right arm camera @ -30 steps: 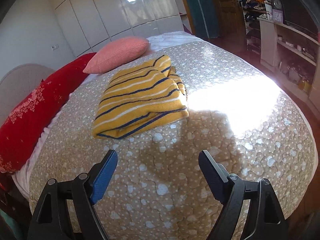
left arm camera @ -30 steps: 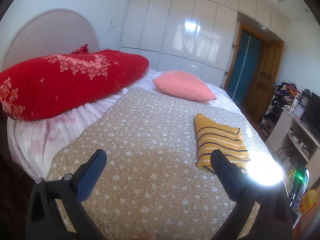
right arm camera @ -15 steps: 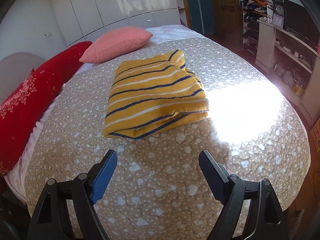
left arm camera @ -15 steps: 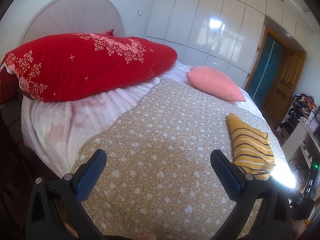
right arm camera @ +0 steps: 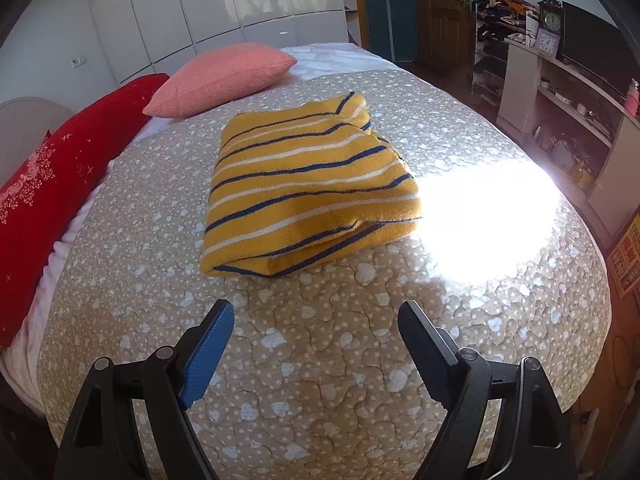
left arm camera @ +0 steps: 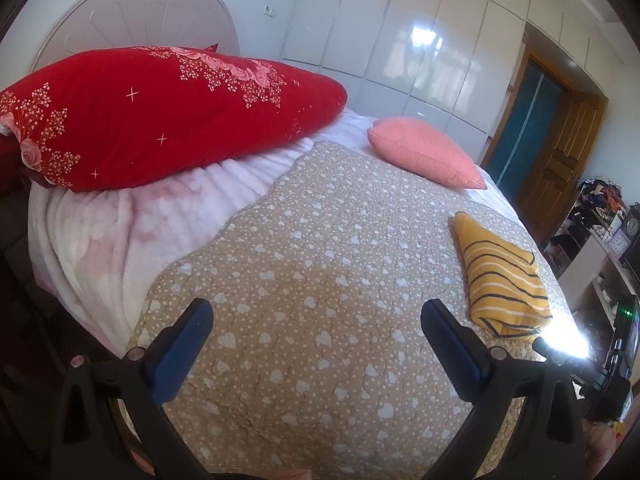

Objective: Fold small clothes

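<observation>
Both tools hang over the bed with nothing between their fingers: the right gripper (right arm camera: 314, 316) has its jaws spread wide above bare quilt (right arm camera: 320, 360), and the left gripper (left arm camera: 316, 316) is equally wide apart and empty. Just ahead of the right fingertips, slightly toward the left finger, lies the yellow striped garment (right arm camera: 308, 188), already doubled into a thick packet whose layered edge faces the fingers; from the left gripper it sits ahead of and beyond the right finger (left arm camera: 500, 276). The fold looks essentially done, so the step in hand is probably a final tidy or a lift away. If another fold is wanted, the sensible grip is low on the near layered edge, catching every layer at once so the packet does not slide open, with the other tool pinning the far side. Room is generous ahead of the left gripper, where open quilt runs on. Right of the right finger a glaring sun patch (right arm camera: 480, 208) hides the surface, and the quilt's edge drops away beyond it. Farther on lie a pink cushion (right arm camera: 224, 76) and a red pillow (left arm camera: 160, 112).
</observation>
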`<state>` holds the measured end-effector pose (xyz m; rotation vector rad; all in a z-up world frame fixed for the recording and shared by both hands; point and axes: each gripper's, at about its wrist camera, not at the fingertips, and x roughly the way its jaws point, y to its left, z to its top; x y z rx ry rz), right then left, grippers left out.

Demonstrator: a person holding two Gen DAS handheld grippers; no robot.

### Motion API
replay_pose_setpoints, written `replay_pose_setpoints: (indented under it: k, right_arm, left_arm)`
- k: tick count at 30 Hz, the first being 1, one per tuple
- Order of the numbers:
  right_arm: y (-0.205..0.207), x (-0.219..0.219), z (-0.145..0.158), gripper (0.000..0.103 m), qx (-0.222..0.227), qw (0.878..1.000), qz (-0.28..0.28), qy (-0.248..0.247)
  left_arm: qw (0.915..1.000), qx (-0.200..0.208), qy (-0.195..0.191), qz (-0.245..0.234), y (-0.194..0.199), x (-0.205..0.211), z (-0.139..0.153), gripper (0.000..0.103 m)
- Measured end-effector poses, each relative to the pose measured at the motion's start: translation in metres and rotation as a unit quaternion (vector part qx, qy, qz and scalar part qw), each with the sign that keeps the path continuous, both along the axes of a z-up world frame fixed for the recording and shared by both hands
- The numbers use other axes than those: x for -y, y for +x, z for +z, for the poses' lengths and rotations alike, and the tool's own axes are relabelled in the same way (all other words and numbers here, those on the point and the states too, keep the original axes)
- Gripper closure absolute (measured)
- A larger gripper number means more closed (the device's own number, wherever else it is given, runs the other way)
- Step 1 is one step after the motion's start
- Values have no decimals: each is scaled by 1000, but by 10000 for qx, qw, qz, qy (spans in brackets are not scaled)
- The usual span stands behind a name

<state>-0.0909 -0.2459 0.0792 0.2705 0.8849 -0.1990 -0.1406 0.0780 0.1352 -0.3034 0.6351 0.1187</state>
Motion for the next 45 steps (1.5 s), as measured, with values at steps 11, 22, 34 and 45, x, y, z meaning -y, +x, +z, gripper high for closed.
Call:
replay_pose_setpoints:
  k: [11,22,34,45]
  right_arm:
    - [-23,36,-15,13,116,9999,-108,6]
    - [-49,80,-29,12,355,9983,121,-438]
    - [-66,124,-35,11,613,9980,-159,23]
    - [-70,128,-44,10,557,9982,-182,92]
  left_arm:
    - [9990,-446,43,-11,19,13,-20,0]
    - [9922,-750,848,-519,36,108,-22,0]
    - [9702,-759,1727,-1518,26,220,-25,0]
    - [9607,-951,1868,-1820,25,242,-38,0]
